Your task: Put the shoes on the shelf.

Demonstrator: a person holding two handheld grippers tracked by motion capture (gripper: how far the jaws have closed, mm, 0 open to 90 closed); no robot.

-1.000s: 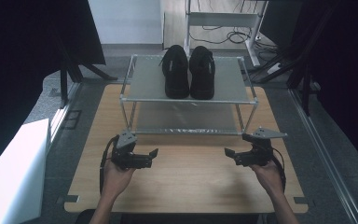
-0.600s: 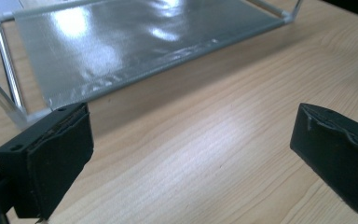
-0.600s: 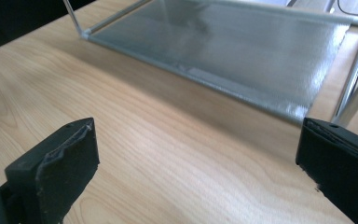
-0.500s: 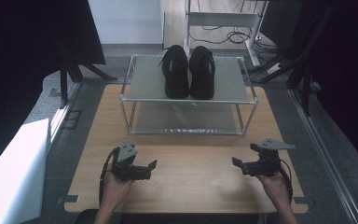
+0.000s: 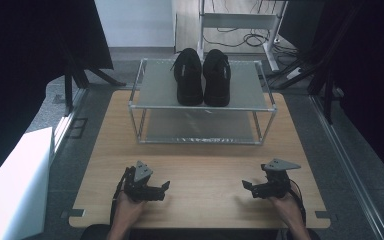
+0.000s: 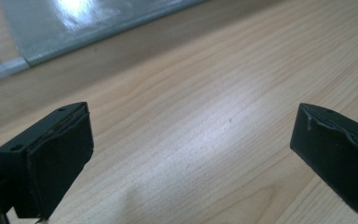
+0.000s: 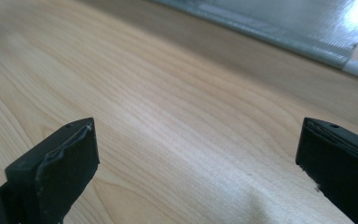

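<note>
Both tools hovered low over the wooden tabletop (image 5: 200, 165), the left tool (image 5: 164, 189) and right tool (image 5: 246, 187) each spread wide and empty. The pair of black shoes (image 5: 202, 77) sat on the rack's top shelf (image 5: 155, 92), well apart beyond them.

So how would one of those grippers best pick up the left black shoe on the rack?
Probably from above: the left shoe sits upright on the rack's top shelf, opening upward. One jaw could go inside the opening and one outside, pinching the side wall, since the right shoe sits close beside it.
</note>
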